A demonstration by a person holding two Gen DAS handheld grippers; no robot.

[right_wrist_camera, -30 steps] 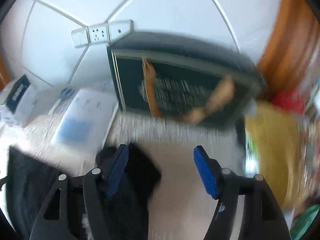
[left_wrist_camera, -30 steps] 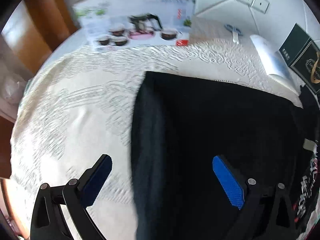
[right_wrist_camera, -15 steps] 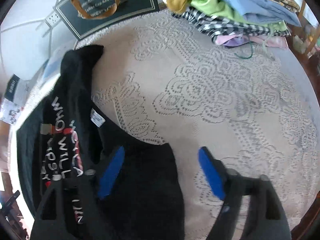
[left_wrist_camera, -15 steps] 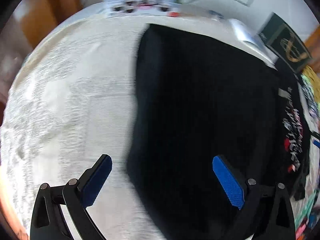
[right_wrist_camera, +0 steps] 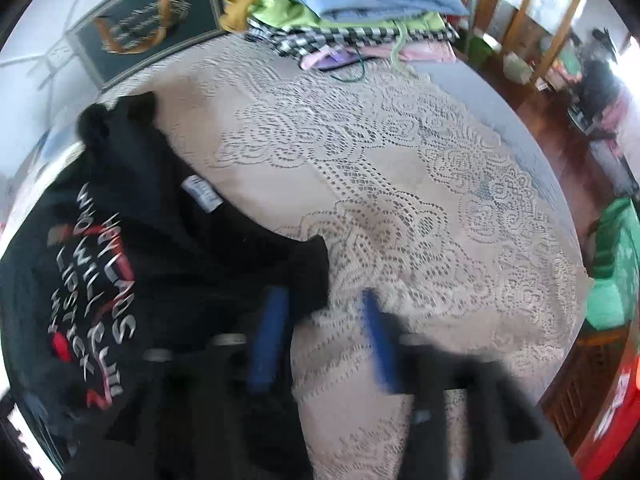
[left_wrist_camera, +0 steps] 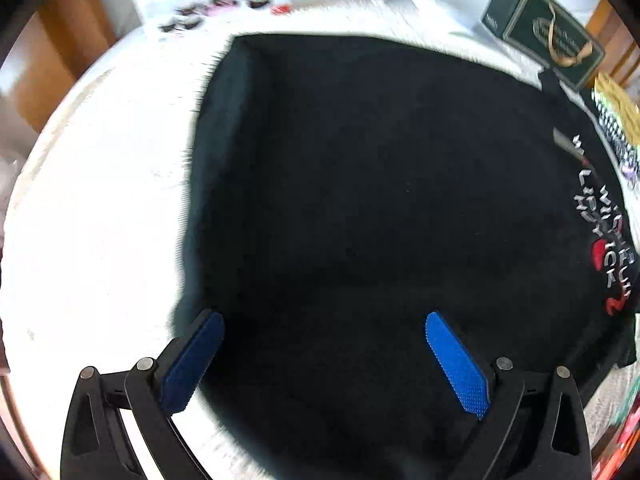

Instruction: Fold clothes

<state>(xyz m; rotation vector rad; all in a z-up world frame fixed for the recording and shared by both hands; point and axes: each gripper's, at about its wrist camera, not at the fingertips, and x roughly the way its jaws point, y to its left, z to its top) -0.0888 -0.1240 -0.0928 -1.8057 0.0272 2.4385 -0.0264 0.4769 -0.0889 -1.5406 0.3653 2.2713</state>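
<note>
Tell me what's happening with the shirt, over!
Left tool open over black shirt. Right tool open, just been closing, at its sleeve. Nothing held. Clothes pile clear behind.

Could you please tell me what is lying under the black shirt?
The lace cloth runs under the black shirt, showing along its edges. Anything else beneath stays hidden by the fabric.

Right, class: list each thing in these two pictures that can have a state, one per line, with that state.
Black printed T-shirt: spread flat, partly folded, lettering exposed along one side.
White neck label: showing, turned outward.
Left gripper: jaws open over the shirt, gripping nothing.
Right gripper: jaws open at the shirt's sleeve, just been closing.
Stack of coloured clothes: folded, piled.
Dark green gift box: closed.
Cream lace tablecloth: lying flat.
</note>
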